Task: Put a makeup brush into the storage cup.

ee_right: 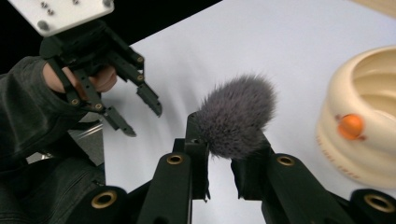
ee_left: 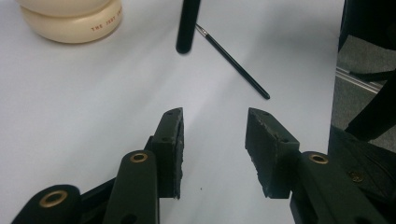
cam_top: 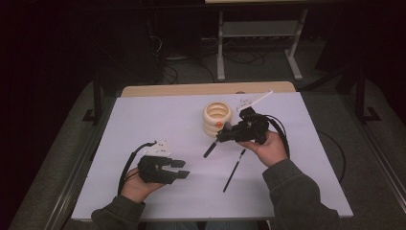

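Note:
A large brush with a fluffy grey head (ee_right: 238,114) is clamped in my right gripper (ee_right: 219,158), just below the bristles. In the high view that gripper (cam_top: 225,134) hangs above the table beside the cream pot, and the brush's black handle (cam_top: 210,148) slants down to the left; its end (ee_left: 187,23) hangs in the left gripper view. My left gripper (cam_top: 179,168) sits low at the near left, open with nothing between its jaws (ee_left: 214,144). A thin black brush (cam_top: 234,170) lies flat on the white table cover between the two hands.
A cream ribbed pot (cam_top: 218,117) with an orange ball (ee_right: 350,126) on its side stands at mid table. A thin white stick-like thing (cam_top: 256,99) lies behind it near the far edge. The white cover (cam_top: 158,124) stretches bare at the left and far left.

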